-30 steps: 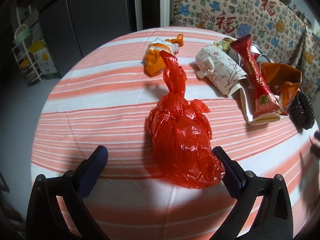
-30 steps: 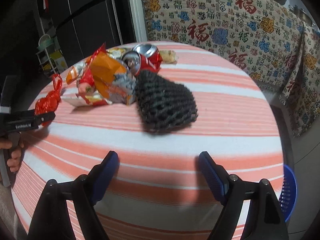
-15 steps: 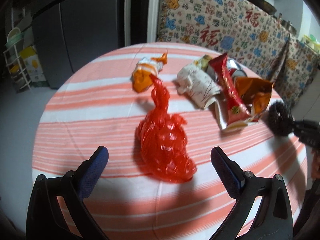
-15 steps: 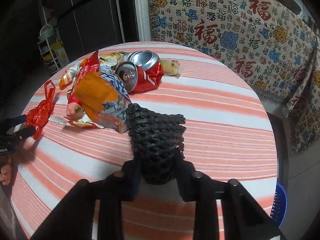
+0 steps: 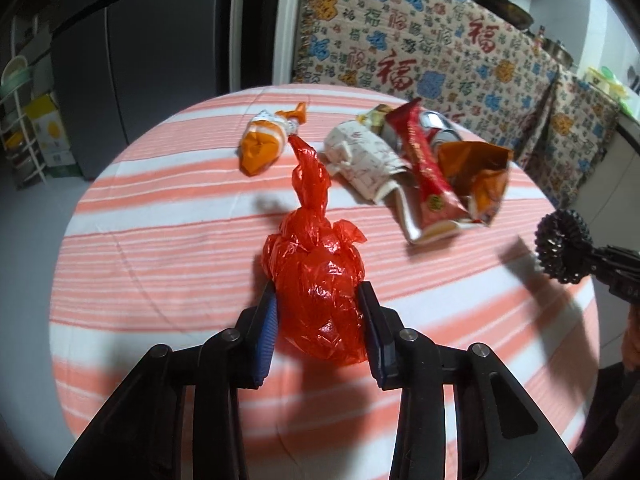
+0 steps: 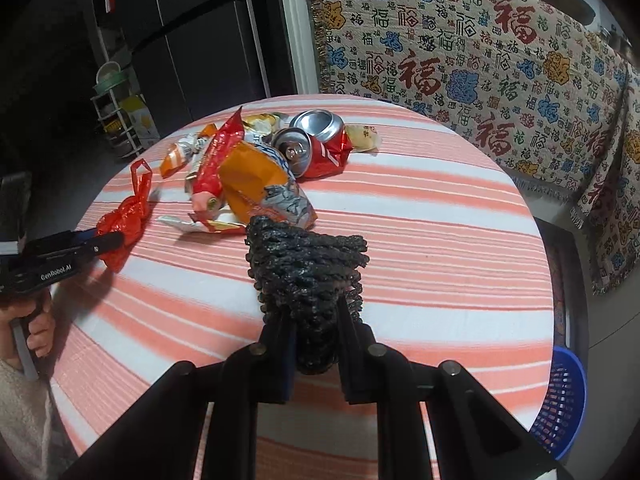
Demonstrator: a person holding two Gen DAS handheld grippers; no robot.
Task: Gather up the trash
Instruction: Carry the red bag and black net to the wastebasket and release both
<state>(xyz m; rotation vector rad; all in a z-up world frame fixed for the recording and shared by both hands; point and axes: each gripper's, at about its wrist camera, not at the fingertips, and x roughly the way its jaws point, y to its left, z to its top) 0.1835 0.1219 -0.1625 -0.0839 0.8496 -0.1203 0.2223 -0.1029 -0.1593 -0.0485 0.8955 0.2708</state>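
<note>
Wrappers pile is lying on table w/ cans behind it, knotted bag left of pile, foam net in front, basket sitting right of table, below.

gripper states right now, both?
Left gripper: jaws just closed, shut on the red plastic bag.
Right gripper: shut on the black foam net.

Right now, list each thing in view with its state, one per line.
Left tool: jaws just closed, pinching the red bag.
Red bag: knotted, crumpled.
Right tool: shut on the black mesh.
Black mesh: bunched, lifted.
Cans: crushed.
Orange packet: torn open.
Blue basket: upright beside table.
</note>
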